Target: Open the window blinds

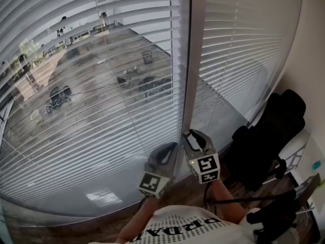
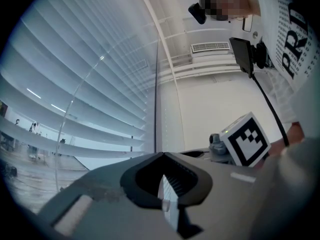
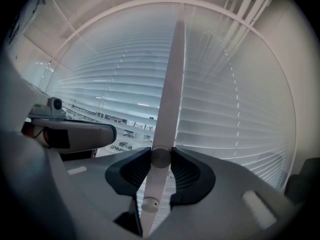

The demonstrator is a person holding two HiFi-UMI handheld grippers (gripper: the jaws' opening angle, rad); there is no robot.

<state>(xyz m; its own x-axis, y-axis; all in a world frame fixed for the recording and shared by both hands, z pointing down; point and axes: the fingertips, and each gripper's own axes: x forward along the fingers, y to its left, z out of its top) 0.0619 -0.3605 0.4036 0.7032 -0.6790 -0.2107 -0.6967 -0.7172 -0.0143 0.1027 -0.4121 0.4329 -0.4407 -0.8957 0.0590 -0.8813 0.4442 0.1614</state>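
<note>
While both hands sit low at about six o'clock in the head view, let's sweep across. Out at nine to eleven o'clock, the left blind (image 1: 91,85) hangs full length over the glass. Its slats are tilted enough that a wooden terrace (image 1: 111,60) shows through in stripes.

Coming in, the left gripper (image 1: 168,149) points at the window just left of centre. Its own view has the jaw tips clenched together. A thin dark vertical line runs down to those tips, and whether it is pinched there, I can't tell.

Dead centre now, here's the pale tilt wand (image 3: 170,84), dropping from twelve o'clock between the two blinds. The right gripper (image 1: 196,136) is just beside the left one at its three o'clock, and it has that wand. The dark pads squeeze it from both sides, with the rod's lower end poking out below the jaws.

Moving on to one to three o'clock, the right blind (image 1: 244,50) reads paler and more solid. Farther out at four o'clock, a black chair (image 1: 269,136) stands near the wall.
</note>
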